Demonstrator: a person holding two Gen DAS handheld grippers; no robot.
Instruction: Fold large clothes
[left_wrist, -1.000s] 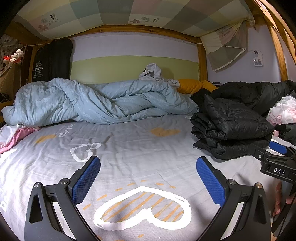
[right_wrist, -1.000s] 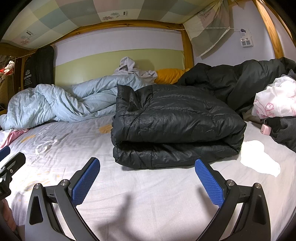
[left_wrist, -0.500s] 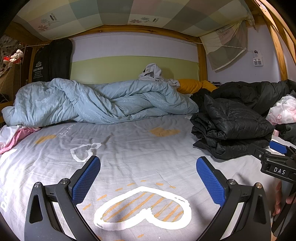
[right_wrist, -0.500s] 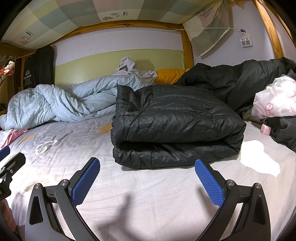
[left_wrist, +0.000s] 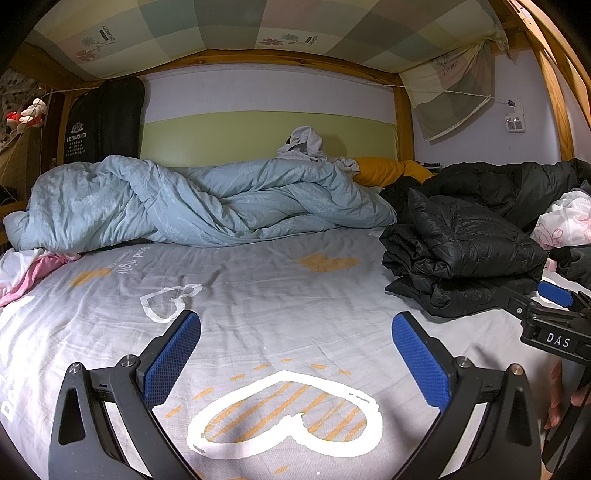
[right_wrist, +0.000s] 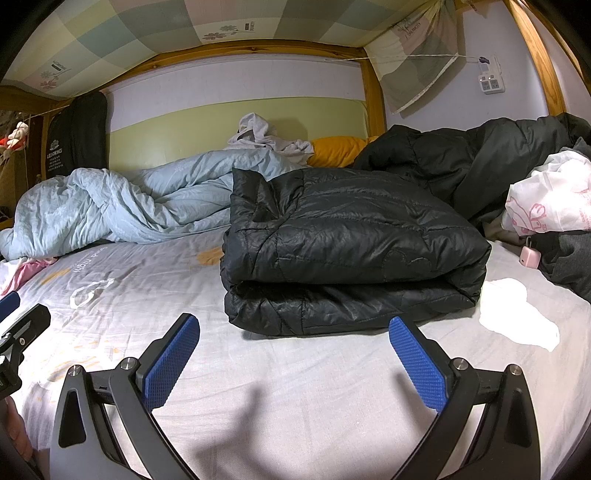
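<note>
Bed (left_wrist: 280, 295), covered by a grey sheet printed with hearts, carries every item. Blue duvet (left_wrist: 192, 203) lies bunched along the head edge of the bed, with a grey garment (left_wrist: 304, 142) and a yellow pillow (left_wrist: 380, 170) behind it toward the far right corner. Unfolded dark coat (right_wrist: 480, 162) is heaped along the right edge of the bed. Black puffer jacket (right_wrist: 351, 243) lies folded in a stacked rectangle on the right half of the bed, just in front of that coat and touching the duvet at its rear left corner. White printed bag (right_wrist: 550, 199) rests on the heap at the right edge, with a small pink charger (right_wrist: 530, 257) below it on the sheet.

Right gripper (right_wrist: 293, 362) sits low over the sheet directly before the folded jacket, fingers (right_wrist: 170, 362) spread wide and holding nothing. Left gripper (left_wrist: 295, 363) sits over the heart print near the foot edge, fingers (left_wrist: 171, 363) likewise spread wide and empty, well apart from the jacket.
</note>
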